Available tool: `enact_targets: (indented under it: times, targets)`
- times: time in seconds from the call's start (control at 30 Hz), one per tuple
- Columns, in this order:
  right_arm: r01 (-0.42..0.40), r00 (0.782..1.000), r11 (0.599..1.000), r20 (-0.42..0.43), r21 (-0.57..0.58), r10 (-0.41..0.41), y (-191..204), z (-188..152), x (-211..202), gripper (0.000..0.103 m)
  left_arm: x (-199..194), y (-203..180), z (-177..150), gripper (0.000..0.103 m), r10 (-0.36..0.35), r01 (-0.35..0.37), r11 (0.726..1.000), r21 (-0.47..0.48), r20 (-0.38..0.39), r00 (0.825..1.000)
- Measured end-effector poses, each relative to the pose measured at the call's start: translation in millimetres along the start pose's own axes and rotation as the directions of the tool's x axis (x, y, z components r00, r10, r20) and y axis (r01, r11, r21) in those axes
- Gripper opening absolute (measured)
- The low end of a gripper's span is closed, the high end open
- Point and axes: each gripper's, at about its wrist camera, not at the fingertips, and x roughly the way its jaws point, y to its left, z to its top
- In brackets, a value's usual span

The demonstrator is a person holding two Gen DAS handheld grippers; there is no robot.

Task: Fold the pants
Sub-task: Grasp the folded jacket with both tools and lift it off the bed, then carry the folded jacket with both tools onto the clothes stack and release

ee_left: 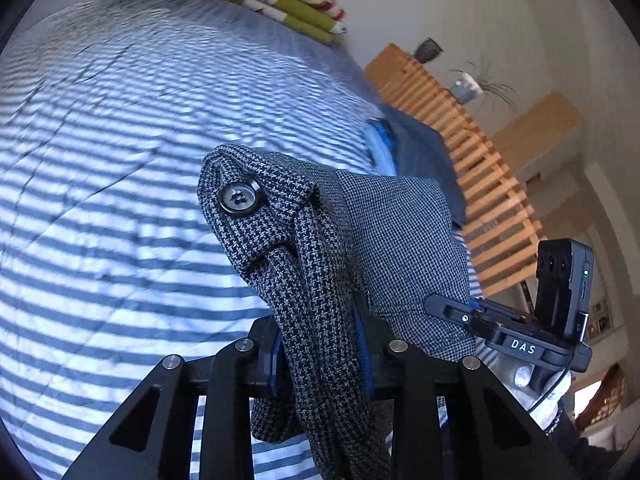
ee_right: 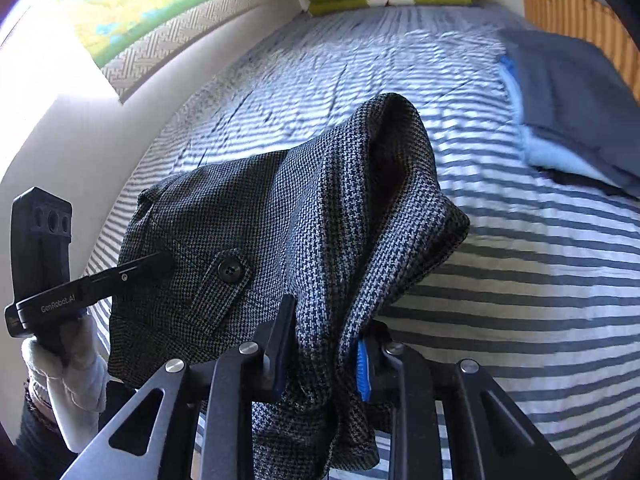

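Pants [ee_left: 320, 248] of grey houndstooth weave hang bunched above the striped bed [ee_left: 100, 200]. Left gripper [ee_left: 322, 356] pinches a thick fold just below a dark button [ee_left: 239, 198]; right gripper [ee_right: 322, 354] clamps another gathered edge, cloth draping over and below its fingers.

The left gripper [ee_left: 322, 356] and right gripper [ee_right: 324, 360] are black linkage frames with silver pivot pins and blue finger pads [ee_right: 363, 372]. White gloves [ee_right: 68, 376] grip their handles (lettered "DAS" and "GenRobot.AI"); beside one glove, possibly a beaded bracelet.
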Motion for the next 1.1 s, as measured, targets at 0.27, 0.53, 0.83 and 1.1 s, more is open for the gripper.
enact_targets:
  times: [0.27, 0.53, 0.83, 1.1]
  targets:
    - [0.129, 0.981, 0.991, 0.138, 0.045, -0.134, -69.0, 25.0, -74.7, 0.023, 72.4, -113.3, 53.6, 0.030, -0.105, 0.106, 0.988, 0.113, -0.017, 0.994]
    - [0.253, 0.918, 0.965, 0.300, 0.063, -0.260, -143.4, 109.3, -136.9, 0.023, 151.1, -228.1, 161.9, 0.030, -0.168, 0.147, 0.959, 0.242, 0.065, 0.984]
    - [0.282, 0.888, 0.954, 0.348, 0.106, -0.301, -255.0, 201.0, -115.5, 0.023, 277.8, -271.9, 249.1, 0.030, -0.149, 0.117, 0.956, 0.268, 0.100, 0.984]
    - [0.409, 0.866, 0.871, 0.185, 0.272, -0.464, -345.7, 213.2, -51.8, 0.040, 376.3, -209.5, 280.2, 0.050, -0.071, 0.075, 0.994, 0.077, -0.060, 0.996]
